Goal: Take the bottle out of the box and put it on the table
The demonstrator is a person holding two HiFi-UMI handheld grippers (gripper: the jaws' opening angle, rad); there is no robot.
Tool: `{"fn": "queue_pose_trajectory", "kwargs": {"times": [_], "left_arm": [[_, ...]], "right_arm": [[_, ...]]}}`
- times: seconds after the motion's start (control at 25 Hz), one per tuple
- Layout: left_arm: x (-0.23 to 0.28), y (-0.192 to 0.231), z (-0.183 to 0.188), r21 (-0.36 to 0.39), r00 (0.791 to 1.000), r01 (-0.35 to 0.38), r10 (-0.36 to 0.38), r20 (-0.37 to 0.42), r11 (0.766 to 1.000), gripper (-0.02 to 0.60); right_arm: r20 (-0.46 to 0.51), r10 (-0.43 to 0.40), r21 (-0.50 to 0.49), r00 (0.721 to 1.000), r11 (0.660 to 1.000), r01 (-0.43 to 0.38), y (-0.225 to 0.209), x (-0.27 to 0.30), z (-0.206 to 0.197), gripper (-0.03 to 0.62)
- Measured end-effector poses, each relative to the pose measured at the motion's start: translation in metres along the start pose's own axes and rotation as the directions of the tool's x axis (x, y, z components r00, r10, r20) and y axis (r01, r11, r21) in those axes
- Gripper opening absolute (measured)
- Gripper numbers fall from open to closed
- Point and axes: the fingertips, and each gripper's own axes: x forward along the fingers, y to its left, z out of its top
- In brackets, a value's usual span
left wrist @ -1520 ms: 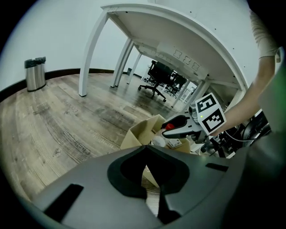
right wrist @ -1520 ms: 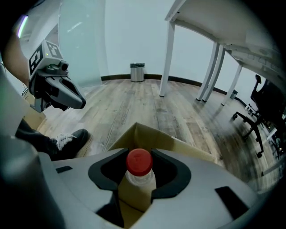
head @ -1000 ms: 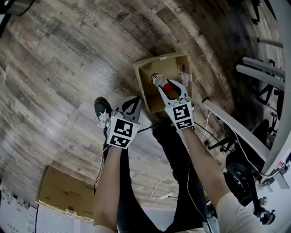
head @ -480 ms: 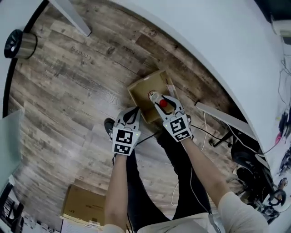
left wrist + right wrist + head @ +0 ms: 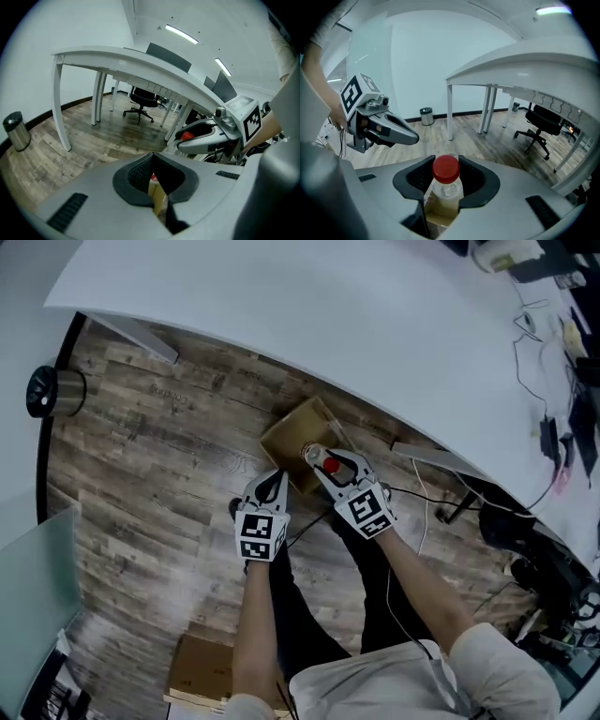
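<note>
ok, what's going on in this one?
A person is working two handheld tools over a cardboard box that sits open on the wood floor. The right tool is clamped near the top of a red-capped bottle, holding it above the box and apparently clear of it. The left tool is shut with nothing in it, just beside the right one. The bottle is not yet on the white table.
</note>
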Motion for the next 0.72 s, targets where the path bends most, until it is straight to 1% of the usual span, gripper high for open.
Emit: {"fn": "queue_pose_trajectory", "kwargs": {"times": [0.2, 0.36, 0.6, 0.72], "left_arm": [[-0.028, -0.022, 0.035, 0.031, 1.0, 0.006, -0.006, -0.013, 1.0, 0.014], [-0.043, -0.054, 0.061, 0.048, 0.999, 0.027, -0.026, -0.026, 0.999, 0.014], [-0.068, -0.088, 0.114, 0.1, 0.998, 0.053, -0.05, -0.026, 0.994, 0.014], [-0.074, -0.111, 0.141, 0.138, 0.997, 0.078, -0.076, -0.025, 0.987, 0.014]], "right_arm": [[0.034, -0.035, 0.011, 0.999, 0.999, 0.034, -0.002, -0.041, 0.032, 0.186], [0.033, -0.055, 0.026, 0.998, 0.998, 0.054, -0.009, -0.085, 0.045, 0.186], [0.049, -0.1, 0.06, 0.994, 0.994, 0.097, -0.01, -0.15, 0.073, 0.186], [0.056, -0.129, 0.085, 0.99, 0.989, 0.124, -0.014, -0.189, 0.081, 0.186]]}}
